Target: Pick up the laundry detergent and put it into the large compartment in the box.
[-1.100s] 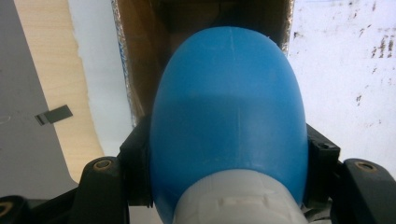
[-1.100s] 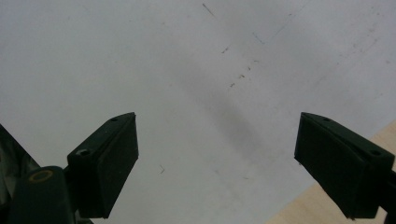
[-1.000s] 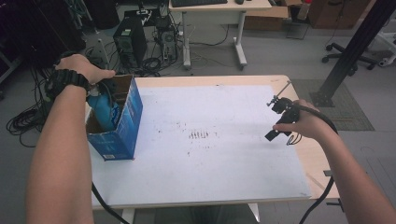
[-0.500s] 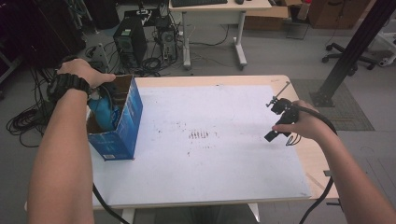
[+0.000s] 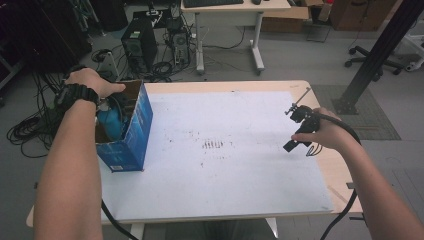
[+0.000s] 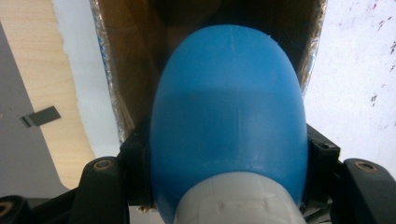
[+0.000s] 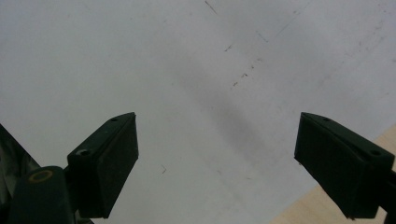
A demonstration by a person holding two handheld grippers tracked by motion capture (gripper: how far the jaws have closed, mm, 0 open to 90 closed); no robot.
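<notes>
A blue cardboard box (image 5: 131, 137) stands open-topped at the table's left edge. Inside it is a blue bottle (image 5: 110, 124) with a white cap (image 6: 238, 203). My left gripper (image 6: 228, 156) reaches down into the box, shut on the blue bottle (image 6: 229, 98) just above the cap, with the box's brown inner walls (image 6: 123, 56) around it. In the high view the person's left hand covers this gripper. My right gripper (image 5: 292, 142) hovers at the right side of the table. Its jaws (image 7: 219, 140) stand wide open over the white sheet (image 7: 187, 56), with nothing between them.
A white sheet (image 5: 225, 165) with small dark marks covers most of the wooden table (image 5: 330, 170). Cables trail from both grippers off the near edge. On the floor beyond the table are computer towers (image 5: 137, 40), another desk and a black post (image 5: 375, 55).
</notes>
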